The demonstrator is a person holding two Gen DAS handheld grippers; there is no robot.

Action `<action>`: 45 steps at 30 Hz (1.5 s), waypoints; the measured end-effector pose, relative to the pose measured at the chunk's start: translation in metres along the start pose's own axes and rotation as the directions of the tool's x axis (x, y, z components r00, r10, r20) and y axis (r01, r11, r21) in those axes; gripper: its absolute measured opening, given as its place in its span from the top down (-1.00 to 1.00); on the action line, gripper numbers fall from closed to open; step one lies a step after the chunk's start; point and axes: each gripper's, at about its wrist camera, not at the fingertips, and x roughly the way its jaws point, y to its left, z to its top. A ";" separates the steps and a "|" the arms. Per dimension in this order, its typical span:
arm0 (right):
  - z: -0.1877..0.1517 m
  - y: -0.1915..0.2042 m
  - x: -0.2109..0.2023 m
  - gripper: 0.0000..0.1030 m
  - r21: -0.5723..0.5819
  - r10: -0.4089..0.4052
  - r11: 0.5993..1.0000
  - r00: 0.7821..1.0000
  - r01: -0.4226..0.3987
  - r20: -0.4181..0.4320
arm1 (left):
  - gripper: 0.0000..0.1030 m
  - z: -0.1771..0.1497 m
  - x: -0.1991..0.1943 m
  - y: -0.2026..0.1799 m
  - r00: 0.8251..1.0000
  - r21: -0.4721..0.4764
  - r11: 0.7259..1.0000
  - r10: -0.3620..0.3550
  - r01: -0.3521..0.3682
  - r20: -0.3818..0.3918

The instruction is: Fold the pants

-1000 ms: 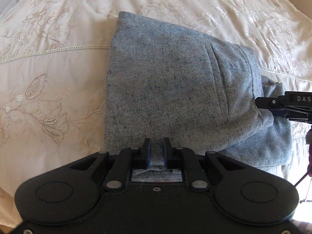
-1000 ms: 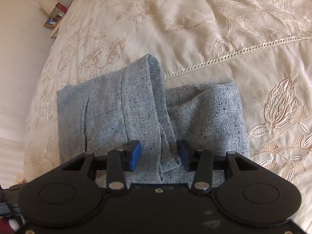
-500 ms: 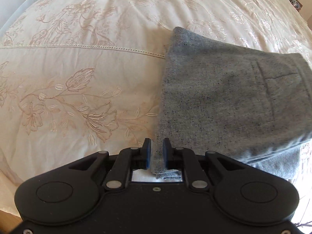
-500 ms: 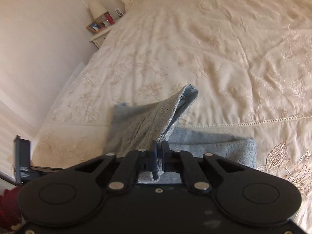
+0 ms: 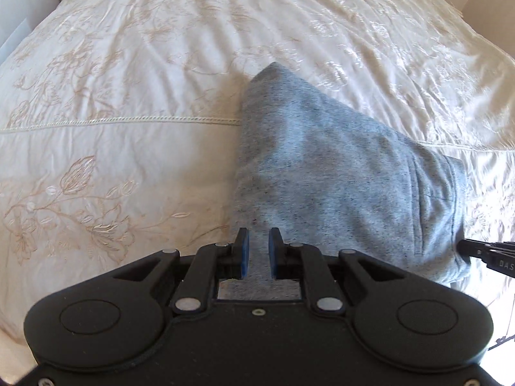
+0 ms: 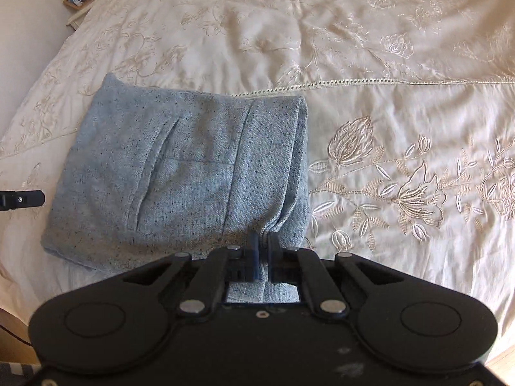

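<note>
Basically the pants (image 6: 180, 173) sit on the bed (image 6: 386, 64) already folded into a compact block, left gripper (image 5: 257, 251) and right gripper (image 6: 262, 251) both with jaws clamped on its near corners, so probably only final fold or squaring-up left.

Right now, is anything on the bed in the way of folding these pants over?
Nothing visible. Both hand-held grippers, left and right, already pinch the near edge of the grey pants. The cream bedspread beyond and beside the pants lies bare.
</note>
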 end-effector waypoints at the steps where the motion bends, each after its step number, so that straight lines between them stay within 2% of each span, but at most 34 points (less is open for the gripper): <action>1: 0.000 -0.001 -0.001 0.88 0.003 0.004 1.000 1.000 -0.004 0.006 | 0.62 -0.001 0.003 -0.007 1.000 0.026 1.000 -0.012 0.012 -0.003; 5: -0.003 -0.005 0.000 0.88 0.022 0.020 1.000 1.000 -0.020 0.005 | 0.59 -0.021 0.034 -0.029 0.993 0.110 0.994 -0.008 0.021 -0.118; 7: -0.004 -0.008 0.002 0.88 0.032 0.028 0.999 1.000 -0.028 -0.003 | 0.60 -0.033 0.041 -0.033 0.990 0.125 0.992 0.013 0.004 -0.138; 11: -0.008 -0.009 0.001 0.87 0.023 0.036 0.999 0.999 -0.036 0.001 | 0.59 -0.039 0.033 -0.033 0.992 0.103 0.995 0.018 -0.004 -0.127; 15: -0.011 -0.018 0.002 0.85 0.068 0.058 0.996 0.998 -0.058 -0.001 | 0.59 -0.045 0.028 -0.031 0.991 0.067 0.998 0.021 -0.012 -0.131; 19: -0.013 -0.021 -0.002 0.80 0.064 0.053 0.997 0.999 -0.052 -0.007 | 0.62 -0.050 0.020 -0.041 0.990 0.099 0.995 0.046 -0.033 -0.131; 24: -0.015 -0.029 -0.016 0.75 0.023 0.023 0.999 1.000 -0.023 0.009 | 0.64 -0.058 0.004 -0.052 0.990 0.102 0.995 -0.001 0.016 -0.144; 28: -0.017 -0.037 -0.029 0.68 -0.010 -0.004 1.000 0.999 0.005 0.054 | 0.64 -0.054 -0.011 -0.069 0.996 0.133 0.991 -0.006 0.018 -0.090; 32: -0.010 -0.041 -0.031 0.56 0.001 -0.011 1.000 0.996 0.011 0.086 | 0.63 -0.036 -0.020 -0.081 0.999 0.131 0.991 -0.021 0.026 -0.037; 36: 0.002 -0.035 -0.013 0.56 -0.035 -0.027 0.999 0.995 0.031 0.100 | 0.63 -0.021 -0.018 -0.087 1.000 0.136 0.991 -0.010 0.014 -0.028; 40: 0.013 -0.041 0.020 0.55 0.020 -0.057 0.998 0.997 0.056 0.060 | 0.63 -0.018 -0.017 -0.087 0.999 0.124 0.992 -0.014 0.018 -0.038; 43: 0.012 -0.047 0.033 0.54 0.088 -0.016 0.996 0.999 0.013 0.037 | 0.63 -0.023 -0.015 -0.086 0.998 0.132 0.991 -0.006 0.014 -0.058; 45: 0.006 -0.048 0.032 0.54 0.076 -0.001 0.997 1.000 0.000 0.022 | 0.63 -0.025 -0.013 -0.084 0.997 0.138 0.990 -0.003 0.013 -0.072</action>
